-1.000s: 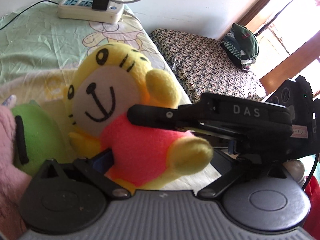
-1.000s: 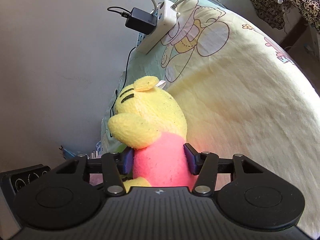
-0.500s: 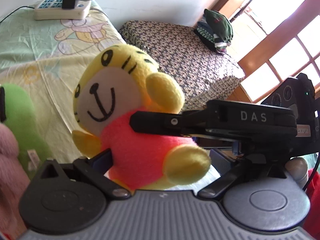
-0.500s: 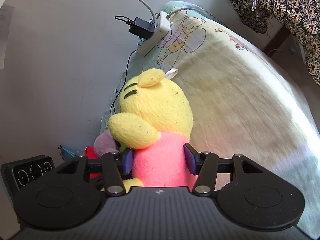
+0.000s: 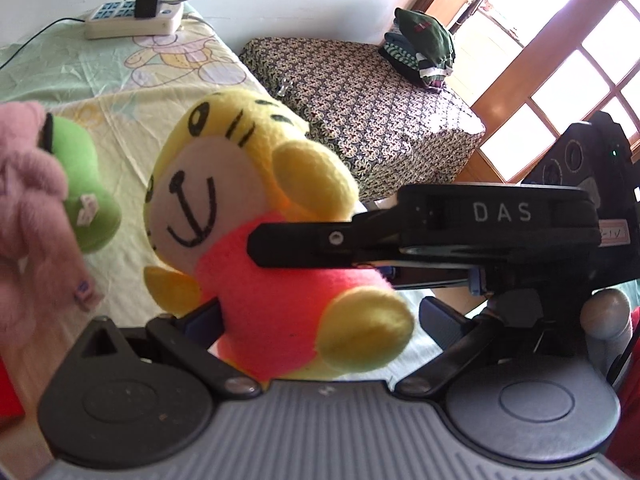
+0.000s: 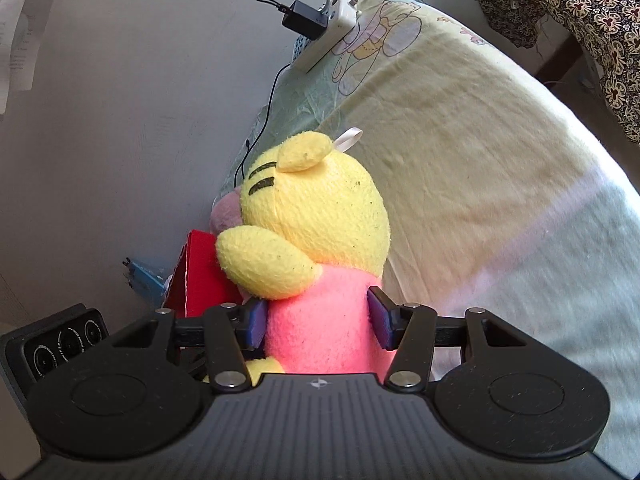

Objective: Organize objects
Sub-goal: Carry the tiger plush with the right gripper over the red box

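Your right gripper (image 6: 318, 322) is clamped on the yellow plush (image 6: 316, 216) at its pink torso, blue pads (image 6: 378, 316) pressed in on both sides; same grip as a second ago, but the toy has come up off the bedsheet (image 6: 460, 152) — more sheet shows under and behind it now; the red box (image 6: 200, 280) at the wall side was out of that view a second ago, barely showing half a second back, and now shows plainly just beside the toy's arm.

Your left gripper (image 5: 320, 320) stands wide apart with the plush (image 5: 248, 216) sitting between its fingers; one pad is near the toy's side, the other well clear — no grip there; whether the near pad touches, can't tell.

In the left view the green plush (image 5: 86, 192) and pink plush (image 5: 28, 208) have shifted higher on the left edge; the power strip (image 5: 132, 20) with its black charger has moved further off toward the top.

Readable text: "DAS" in white on the right gripper body (image 5: 502, 212); the small label beside it is too blurred to read; tags on the green and pink toys are illegible.
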The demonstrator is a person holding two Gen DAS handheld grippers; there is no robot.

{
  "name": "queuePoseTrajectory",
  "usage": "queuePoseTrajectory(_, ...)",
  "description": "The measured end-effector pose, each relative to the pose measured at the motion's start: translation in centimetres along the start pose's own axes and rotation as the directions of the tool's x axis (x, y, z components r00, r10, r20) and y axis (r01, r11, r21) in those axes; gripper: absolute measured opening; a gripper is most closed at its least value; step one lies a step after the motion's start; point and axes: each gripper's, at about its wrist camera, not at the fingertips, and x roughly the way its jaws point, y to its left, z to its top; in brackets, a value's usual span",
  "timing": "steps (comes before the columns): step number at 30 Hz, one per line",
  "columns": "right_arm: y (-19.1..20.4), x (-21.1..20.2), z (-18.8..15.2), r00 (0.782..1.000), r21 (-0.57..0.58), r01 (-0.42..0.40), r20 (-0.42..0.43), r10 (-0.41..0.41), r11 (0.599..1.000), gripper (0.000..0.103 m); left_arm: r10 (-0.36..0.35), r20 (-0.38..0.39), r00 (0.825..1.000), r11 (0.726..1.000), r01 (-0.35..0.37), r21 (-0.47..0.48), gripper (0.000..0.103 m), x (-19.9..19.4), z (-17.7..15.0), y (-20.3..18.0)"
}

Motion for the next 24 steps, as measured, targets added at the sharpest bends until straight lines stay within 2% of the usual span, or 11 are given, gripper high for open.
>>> queuePoseTrajectory(8,2.9,0.2,-2.6,1.0,-0.041,-0.004,-0.021,0.003,0.999,0.054,-0.003,0.038,0.999,1.0,0.002,0.027,0.099,-3.7,-2.6,0.7)
queuePoseTrajectory(14,5.8,0.6,-5.3,1.0,-0.042,-0.001,0.023,0.002,0.999,0.054,-0.026,0.059,0.998,0.996,0.021,0.081,0.099,-7.4,-4.3,2.1)
queuePoseTrajectory(24,12.4,1.1,-10.2,0.99,-0.106,-0.015,0.136,0.029,0.994,0.054,-0.087,0.153,0.984,0.987,0.064,0.15,0.099,-14.9,-6.8,5.0)
